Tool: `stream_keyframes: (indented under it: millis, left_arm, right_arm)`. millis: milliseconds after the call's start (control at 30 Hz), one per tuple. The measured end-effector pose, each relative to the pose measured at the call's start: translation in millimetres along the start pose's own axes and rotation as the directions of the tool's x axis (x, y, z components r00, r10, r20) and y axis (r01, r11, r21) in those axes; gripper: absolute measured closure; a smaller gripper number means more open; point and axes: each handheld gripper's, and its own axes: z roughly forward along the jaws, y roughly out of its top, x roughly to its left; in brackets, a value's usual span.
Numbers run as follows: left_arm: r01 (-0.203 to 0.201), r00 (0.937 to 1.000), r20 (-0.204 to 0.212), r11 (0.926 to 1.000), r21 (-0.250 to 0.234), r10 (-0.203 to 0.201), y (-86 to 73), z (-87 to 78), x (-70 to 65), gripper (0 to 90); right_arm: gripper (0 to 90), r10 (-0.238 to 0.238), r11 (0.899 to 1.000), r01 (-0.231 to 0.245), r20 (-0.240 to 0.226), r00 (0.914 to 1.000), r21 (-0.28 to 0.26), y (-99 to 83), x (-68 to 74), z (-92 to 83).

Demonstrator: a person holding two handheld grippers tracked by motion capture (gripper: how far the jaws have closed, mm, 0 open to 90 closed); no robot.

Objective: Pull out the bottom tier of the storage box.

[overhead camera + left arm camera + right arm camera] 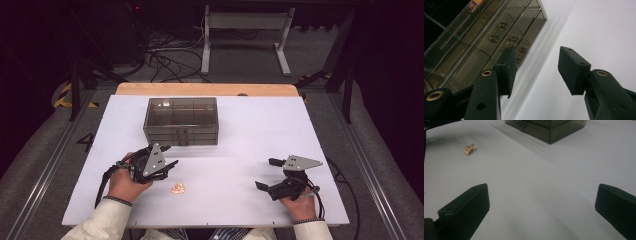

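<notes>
On the white worktop [240,125], a smoked, see-through drawer box [181,120] stands at the far middle, and a small tan object [178,188] lies at the near edge, just right of the left hand-held gripper [167,156]. That gripper points toward the box front; its jaws stand part-way apart with nothing between the pads [509,67], so it is released. The right hand-held gripper [265,174] rests well apart at the right, jaws spread wide over bare surface, also released and holding nothing.

Judgement: the step in hand appears to be the approach to a drawer handle [496,32] on the box front. To do it well, the left gripper should line up square to the chosen handle, bring both pads either side of it before closing, and pull straight out and level so the light box does not slide or tip; the idle right gripper could steady the box if it shifts.

Unclear points: the tan object is too small to identify in either view; the box contents cannot be made out through the tinted walls; which drawer is intended cannot be told
</notes>
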Motion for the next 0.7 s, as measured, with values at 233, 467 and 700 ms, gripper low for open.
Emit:
stream_keyframes:
  millis: [233, 467, 700]
  left_arm:
    - [-0.059, 0.9975, -0.039, 0.9982, 0.007, 0.059, 2.8, -1.2, -5.3, 52.2]
    - [-0.119, 0.9848, -0.124, 0.9925, 0.026, 0.122, 3.1, 0.1, -12.9, 54.4]
    - [-0.185, 0.9585, -0.215, 0.9824, 0.029, 0.187, 2.6, 1.6, -22.6, 57.0]
  right_arm:
    - [0.1, -0.002, 1.0, 0.002, 0.0, 1.0, -0.001, 0.0, 0.0, 0.0]
    - [0.1, -0.002, 1.0, 0.002, 0.0, 1.0, -0.001, 0.0, 0.1, -0.1]
    - [0.1, -0.002, 1.0, 0.002, 0.0, 1.0, -0.001, 0.0, 0.1, -0.1]
